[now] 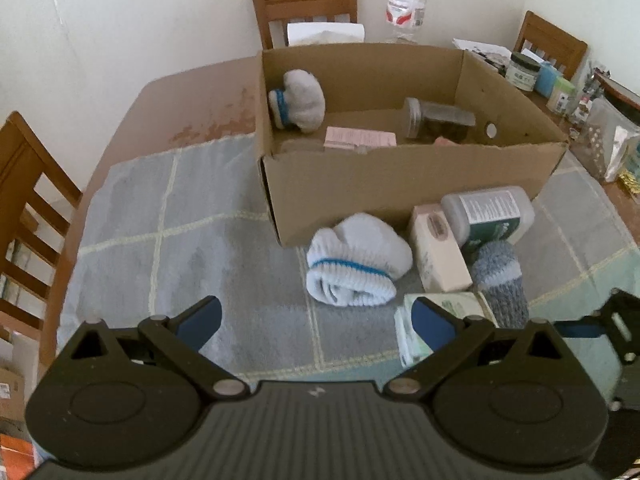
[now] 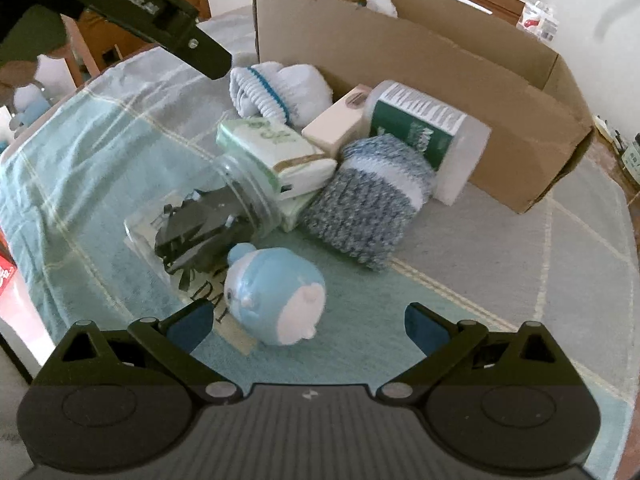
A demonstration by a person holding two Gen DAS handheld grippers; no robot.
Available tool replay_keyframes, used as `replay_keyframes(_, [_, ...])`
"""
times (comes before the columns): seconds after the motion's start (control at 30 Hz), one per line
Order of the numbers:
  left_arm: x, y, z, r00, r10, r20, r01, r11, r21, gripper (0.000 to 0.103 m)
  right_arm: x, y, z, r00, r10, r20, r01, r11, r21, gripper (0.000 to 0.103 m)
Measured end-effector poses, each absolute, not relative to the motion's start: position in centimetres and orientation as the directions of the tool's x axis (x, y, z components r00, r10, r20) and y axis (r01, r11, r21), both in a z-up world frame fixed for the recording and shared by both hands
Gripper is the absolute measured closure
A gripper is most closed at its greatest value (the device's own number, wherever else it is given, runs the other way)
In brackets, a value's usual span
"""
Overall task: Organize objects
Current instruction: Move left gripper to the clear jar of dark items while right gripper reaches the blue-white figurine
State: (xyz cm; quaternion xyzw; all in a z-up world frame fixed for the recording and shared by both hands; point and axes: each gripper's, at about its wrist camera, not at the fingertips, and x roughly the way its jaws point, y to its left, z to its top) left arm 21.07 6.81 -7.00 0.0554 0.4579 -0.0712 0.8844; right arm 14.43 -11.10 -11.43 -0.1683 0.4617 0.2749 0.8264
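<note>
A cardboard box (image 1: 400,184) stands on the table and holds a sock ball (image 1: 300,100), a pink packet (image 1: 360,138) and a jar (image 1: 436,118). In front of it lie a white sock roll (image 1: 356,264), a cream box (image 1: 438,254), a white bottle (image 1: 488,212), a blue-grey sock (image 1: 500,284) and a green tissue pack (image 1: 440,320). My left gripper (image 1: 316,320) is open and empty, just short of the white roll. My right gripper (image 2: 308,324) is open, with a blue round toy (image 2: 276,292) between its fingers. A clear jar of dark clips (image 2: 216,216) lies beside the toy.
A grey-green checked cloth (image 1: 180,240) covers the table. Wooden chairs (image 1: 304,4) stand around it. A water bottle (image 1: 406,4) is behind the box. Jars and packets (image 1: 560,84) crowd the far right. The left gripper's body (image 2: 160,12) reaches into the right wrist view's upper left.
</note>
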Motion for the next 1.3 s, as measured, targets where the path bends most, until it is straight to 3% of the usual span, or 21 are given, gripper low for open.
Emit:
replay_keyframes(0.8, [17.7, 1.5, -9.9, 0.425, -0.205, -0.882, 0.292, 0.953, -0.080, 0.002, 16.6, -17.7, -12.3, 0.503, 0.214, -0.837, -0.400, 0.917, -0.006, 0.000])
replay_keyframes(1.3, [15.0, 4.6, -11.7, 0.384, -0.080, -0.920, 0.190, 0.982, -0.007, 0.002, 16.9, -18.7, -12.6, 0.496, 0.244, -0.834, -0.451, 0.893, -0.007, 0.000])
